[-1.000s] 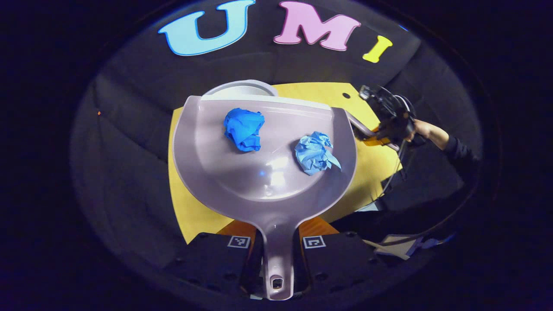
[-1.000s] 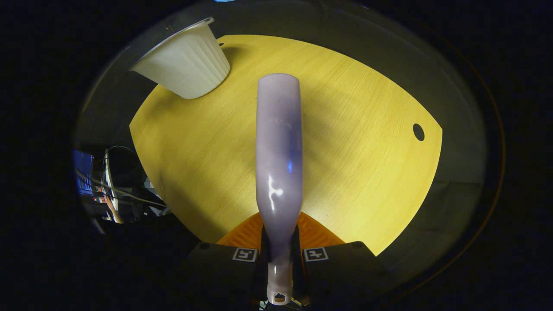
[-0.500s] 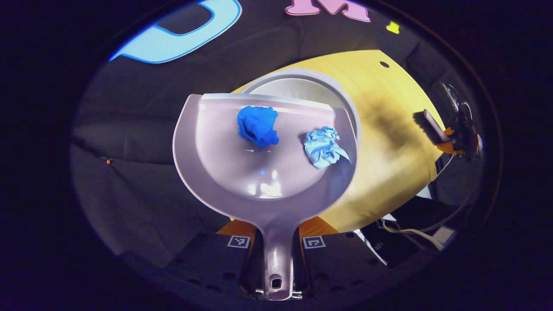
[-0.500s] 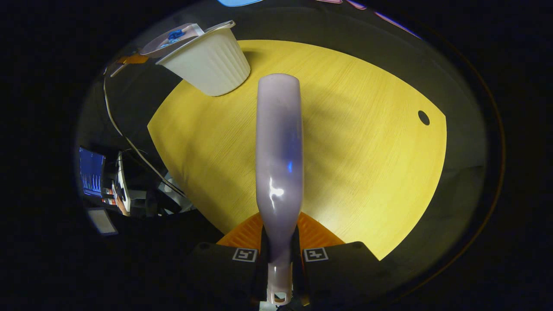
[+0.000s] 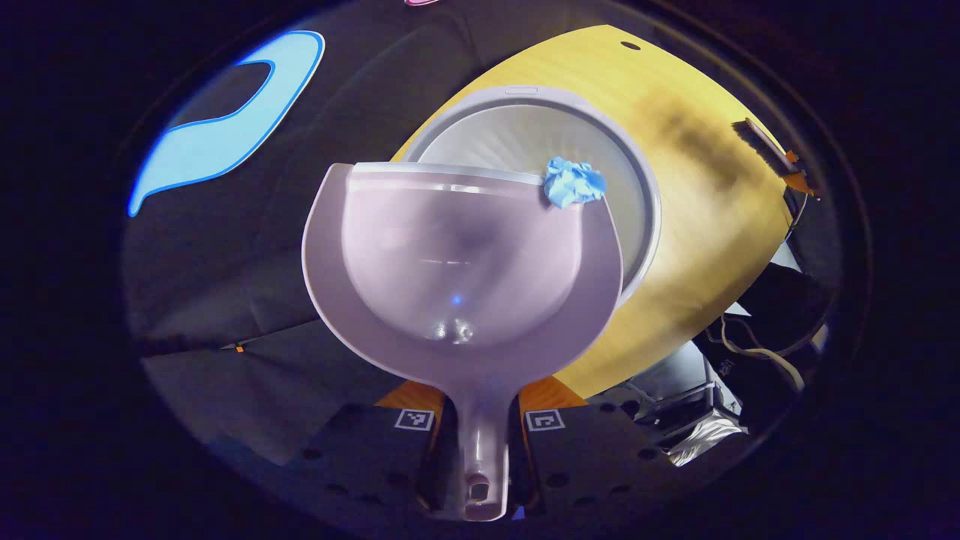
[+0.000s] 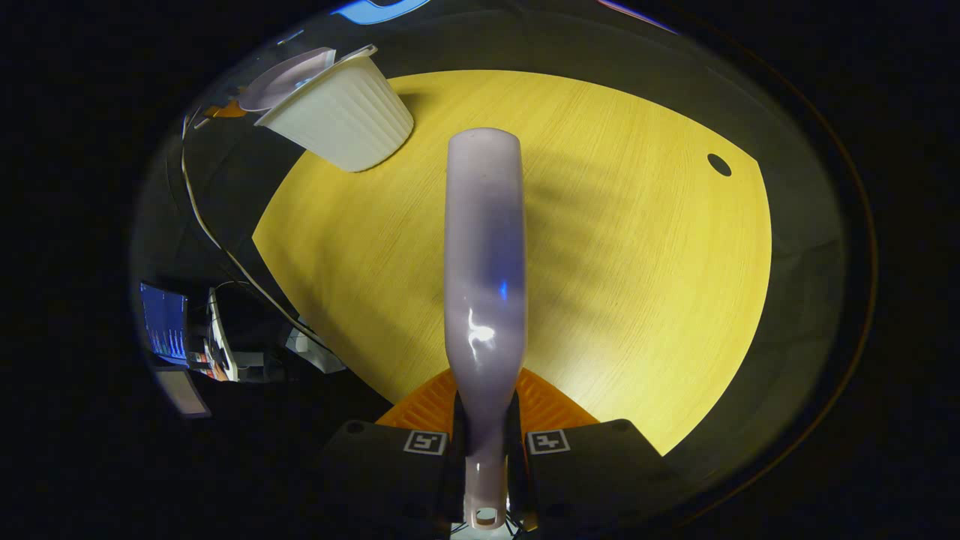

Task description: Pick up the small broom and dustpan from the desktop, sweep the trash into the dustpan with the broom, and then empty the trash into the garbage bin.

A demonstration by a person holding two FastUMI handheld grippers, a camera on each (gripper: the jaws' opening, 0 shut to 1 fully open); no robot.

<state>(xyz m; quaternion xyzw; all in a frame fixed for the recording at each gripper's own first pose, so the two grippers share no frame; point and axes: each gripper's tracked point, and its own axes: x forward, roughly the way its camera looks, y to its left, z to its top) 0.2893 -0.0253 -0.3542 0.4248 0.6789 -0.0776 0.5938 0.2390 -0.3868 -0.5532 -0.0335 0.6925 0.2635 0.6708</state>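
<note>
I see the yellow wooden table (image 6: 600, 262) spread across the right gripper view, bare over most of its top, with a small dark hole (image 6: 718, 164) near its far right edge. In the left gripper view the same table (image 5: 697, 247) runs off to the right under the bin.

The garbage bin (image 5: 637, 195), pale with ribbed walls, stands on the table at its far left corner; in the right gripper view I see its outer wall (image 6: 337, 120) from the side.

The dustpan (image 5: 465, 270) is held out over the near rim of the bin, its front lip over the bin's mouth. Its scoop is blurred. My left gripper (image 5: 478, 427) is clamped on the dustpan's handle, one finger pressed on each side. In the right gripper view the pan's edge (image 6: 289, 71) shows just above the bin's rim.

The broom (image 6: 484, 285) points straight ahead over the table in the right gripper view, its smooth back toward the camera. My right gripper (image 6: 485, 450) is closed tight on its handle, both fingers against it. In the left gripper view I see the broom (image 5: 765, 146) far off at the right, bristles dark, above the table's right edge.

One crumpled light blue paper ball (image 5: 574, 182) sits at the right end of the dustpan's front lip, over the bin's opening.
</note>
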